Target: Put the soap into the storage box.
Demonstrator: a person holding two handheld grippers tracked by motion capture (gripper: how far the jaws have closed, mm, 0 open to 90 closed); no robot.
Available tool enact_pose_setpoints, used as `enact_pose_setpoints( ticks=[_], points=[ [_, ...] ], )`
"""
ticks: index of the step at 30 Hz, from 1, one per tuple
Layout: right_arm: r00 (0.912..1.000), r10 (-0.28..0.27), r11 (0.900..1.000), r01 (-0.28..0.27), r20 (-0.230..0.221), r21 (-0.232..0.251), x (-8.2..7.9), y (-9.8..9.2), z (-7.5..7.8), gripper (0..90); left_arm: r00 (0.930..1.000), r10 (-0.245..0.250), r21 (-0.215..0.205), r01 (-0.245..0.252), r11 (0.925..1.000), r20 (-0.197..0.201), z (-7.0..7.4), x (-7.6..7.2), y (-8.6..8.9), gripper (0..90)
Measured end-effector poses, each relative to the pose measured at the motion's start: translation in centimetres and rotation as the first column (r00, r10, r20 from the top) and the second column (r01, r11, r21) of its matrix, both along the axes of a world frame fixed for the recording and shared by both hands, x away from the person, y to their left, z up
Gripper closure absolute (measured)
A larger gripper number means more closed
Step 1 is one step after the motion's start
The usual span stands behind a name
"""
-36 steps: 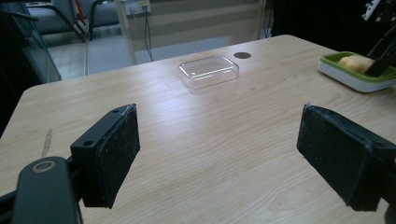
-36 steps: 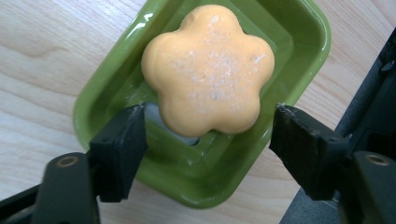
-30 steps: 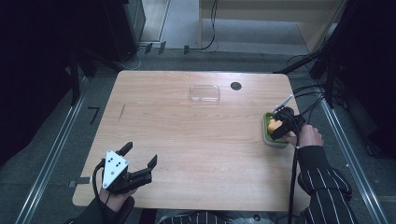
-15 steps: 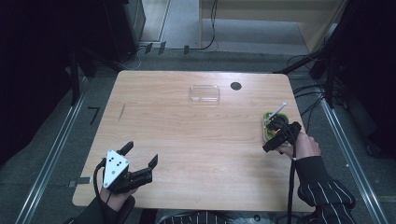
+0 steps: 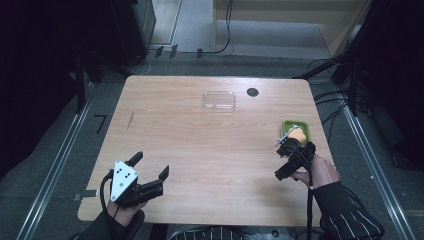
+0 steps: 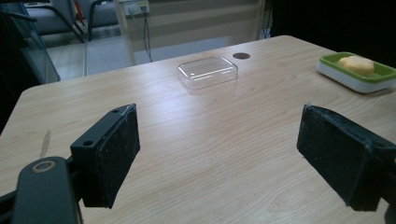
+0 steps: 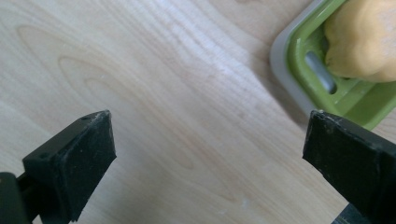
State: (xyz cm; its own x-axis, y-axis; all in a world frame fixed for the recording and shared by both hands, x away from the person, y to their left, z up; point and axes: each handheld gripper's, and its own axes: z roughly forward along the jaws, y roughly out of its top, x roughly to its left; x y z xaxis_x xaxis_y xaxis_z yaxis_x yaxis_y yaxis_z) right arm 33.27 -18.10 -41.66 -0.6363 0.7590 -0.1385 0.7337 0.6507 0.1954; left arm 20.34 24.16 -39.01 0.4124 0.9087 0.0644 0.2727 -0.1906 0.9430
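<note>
In the high view a wooden table (image 5: 200, 145) carries a green soap dish (image 5: 303, 129) with yellow soap (image 5: 298, 135) at its right edge, the right gripper (image 5: 290, 160) just beside it, its jaws having just been opening with nothing between them. The left gripper view shows the left gripper (image 6: 219, 154) spread wide over bare wood, a clear lid (image 6: 207, 72) lying far ahead. In the right gripper view the dish sits at the upper right, beyond the parted jaws.

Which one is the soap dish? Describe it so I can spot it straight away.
Start at the wooden table and go to its right edge, just beyond the right gripper. The soap dish is green with a yellow soap in it; the clear lid nearby is colourless and empty.
</note>
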Motion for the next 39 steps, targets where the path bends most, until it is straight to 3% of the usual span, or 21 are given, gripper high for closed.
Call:
enact_pose_setpoints(
  ticks=[23, 30, 39],
  points=[
    [0.998, 0.041, 0.999, -0.043, -0.047, -0.034, -4.7, 0.2, -2.2, 2.5, 1.0, -0.001, 0.002, 0.001, 1.0, 0.0, 0.0, 0.0, -0.1, 13.7],
    [0.9953, 0.045, 0.998, -0.049, -0.085, -0.039, -5.8, 0.0, -3.3, 2.5, 1.0, -0.001, 0.001, 0.001, 1.0, 0.0, 0.0, 0.0, -0.1, 13.7],
    [0.9938, 0.04, 0.999, -0.041, -0.103, -0.011, -7.0, -0.7, -4.3, 2.5, 1.0, 0.0, 0.001, 0.0, 1.0, 0.001, 0.0, 0.0, 0.0, 13.7]
  ],
)
